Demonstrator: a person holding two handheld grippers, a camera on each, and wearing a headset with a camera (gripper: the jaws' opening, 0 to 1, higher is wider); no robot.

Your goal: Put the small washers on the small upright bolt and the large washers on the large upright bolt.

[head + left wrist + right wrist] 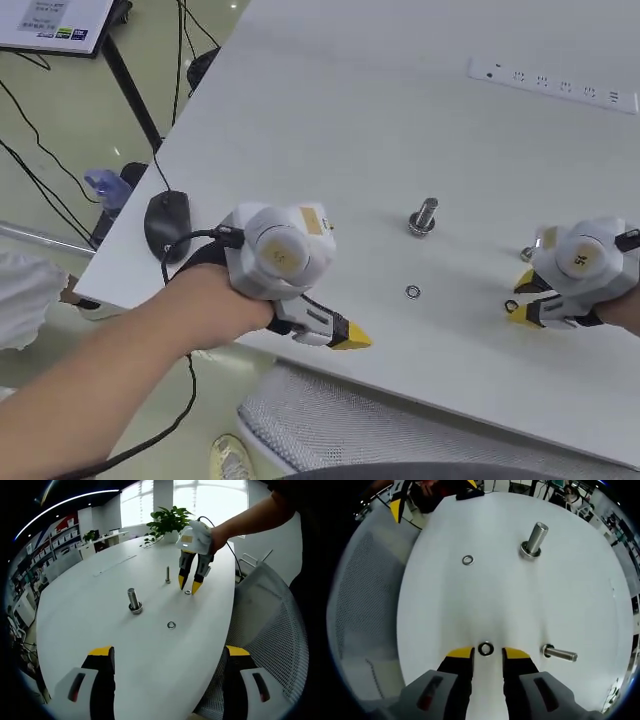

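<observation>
The left gripper [168, 654] is hanging over the near edge of the tabletop [330, 120], jaws wide and holding nothing; the right gripper [487, 652] is standing tips-down near that edge, jaws narrowed either side of a washer [485, 648] lying flat, perhaps not yet touching it. The large bolt [534, 540] is standing toward the tabletop's middle; the small bolt [560, 654] is standing just beside the right gripper; a second washer [468, 559] is lying between the grippers. The thin washer is likely to be skidding out if pinched off-centre; a careless lift is risking toppling the small bolt.

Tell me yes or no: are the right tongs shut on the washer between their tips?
No, the washer lies flat on the table in the open gap between the tips of the right tongs, touching neither.
</observation>
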